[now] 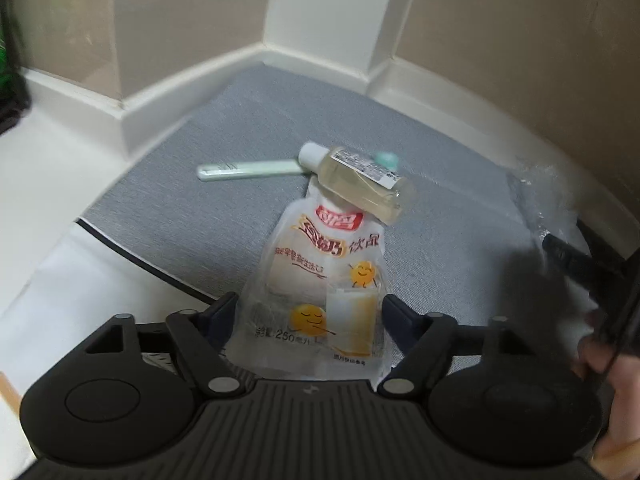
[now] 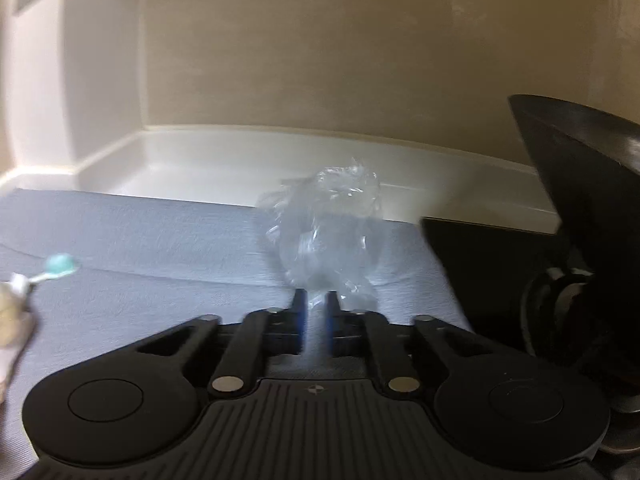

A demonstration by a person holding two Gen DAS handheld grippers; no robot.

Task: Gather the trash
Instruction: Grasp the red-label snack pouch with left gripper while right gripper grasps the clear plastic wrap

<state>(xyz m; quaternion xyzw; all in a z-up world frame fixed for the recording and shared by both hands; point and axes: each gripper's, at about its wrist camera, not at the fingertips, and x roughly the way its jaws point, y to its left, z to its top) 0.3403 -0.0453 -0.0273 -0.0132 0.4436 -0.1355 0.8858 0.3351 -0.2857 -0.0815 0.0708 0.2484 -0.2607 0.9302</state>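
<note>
In the left wrist view my left gripper (image 1: 310, 310) stands open around the near end of an empty drink pouch (image 1: 320, 280) with smiley faces, which lies on a grey mat (image 1: 180, 208). A small clear bottle (image 1: 356, 176) of yellowish liquid rests across the pouch's top. A pale green toothbrush (image 1: 248, 169) lies behind it. In the right wrist view my right gripper (image 2: 316, 304) is shut on a crumpled clear plastic wrapper (image 2: 328, 232), held just above the mat (image 2: 140, 240). The wrapper also shows at the right of the left wrist view (image 1: 536, 192).
White baseboard and beige walls (image 1: 192, 12) close in the corner behind the mat. A black object with a dark base (image 2: 560, 220) stands at the right. The toothbrush head (image 2: 60, 265) and bottle cap show at the far left of the right wrist view.
</note>
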